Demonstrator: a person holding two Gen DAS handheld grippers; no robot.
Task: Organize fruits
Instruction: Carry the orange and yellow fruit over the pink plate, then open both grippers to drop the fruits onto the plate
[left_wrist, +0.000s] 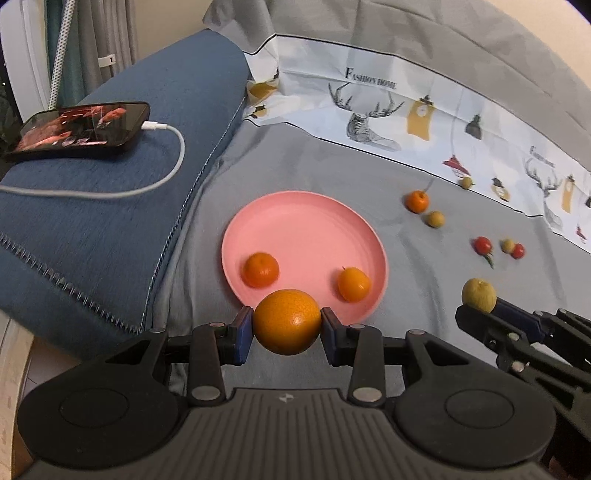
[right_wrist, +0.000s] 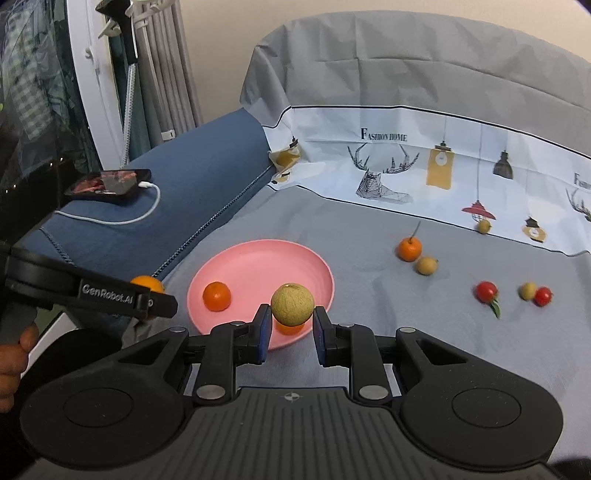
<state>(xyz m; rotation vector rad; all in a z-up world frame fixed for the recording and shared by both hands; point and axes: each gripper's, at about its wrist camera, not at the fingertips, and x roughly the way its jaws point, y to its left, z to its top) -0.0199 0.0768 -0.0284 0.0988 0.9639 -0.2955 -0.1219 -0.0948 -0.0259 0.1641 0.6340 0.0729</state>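
Left wrist: left tongs (left_wrist: 287, 326) grip orange (left_wrist: 287, 321) at plate (left_wrist: 295, 221) rim; right tongs (right_wrist: 289, 325) grip longan (right_wrist: 292, 304).

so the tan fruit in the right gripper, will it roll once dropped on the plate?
Likely yes. The tan fruit looks near-spherical, and the pink plate looks smooth, so it may roll toward the oranges. The raised rim should probably contain it. Its matte skin suggests the right gripper won't slip.

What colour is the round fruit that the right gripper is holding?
The round fruit is a dull yellowish tan, seen best in the right wrist view, between the right gripper fingers.
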